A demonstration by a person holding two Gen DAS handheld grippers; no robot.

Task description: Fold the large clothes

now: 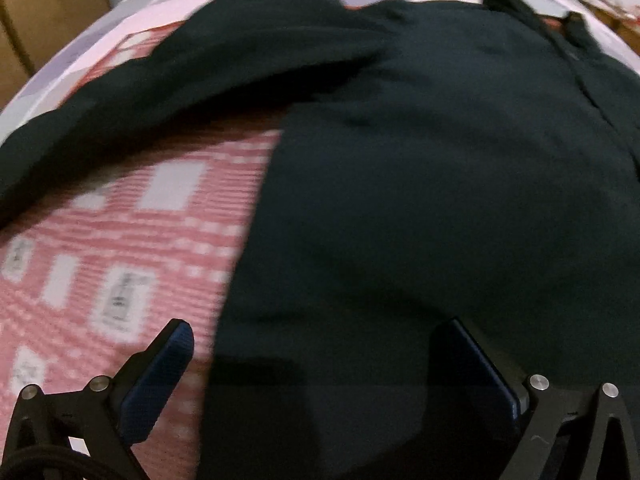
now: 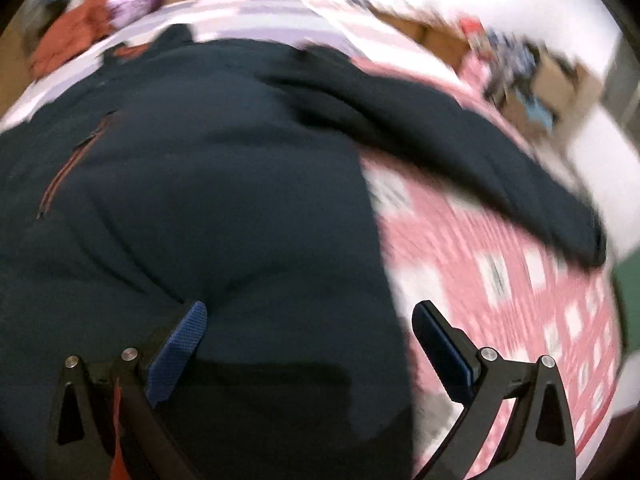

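A large dark navy jacket (image 1: 420,168) lies spread flat on a bed with a pink and white patterned cover (image 1: 120,248). Its left sleeve (image 1: 168,92) stretches out to the left. In the right wrist view the jacket (image 2: 208,184) shows a reddish zip line (image 2: 68,168) and its right sleeve (image 2: 460,148) reaching right. My left gripper (image 1: 316,336) is open over the jacket's lower left edge, one finger over the cover. My right gripper (image 2: 310,316) is open over the jacket's lower right edge. Neither holds anything.
An orange-red garment (image 2: 68,40) and a purple item (image 2: 132,0) lie at the far end of the bed. Cardboard boxes (image 2: 552,76) with clutter stand beyond the bed's right side. A tan panel (image 1: 36,8) stands at far left.
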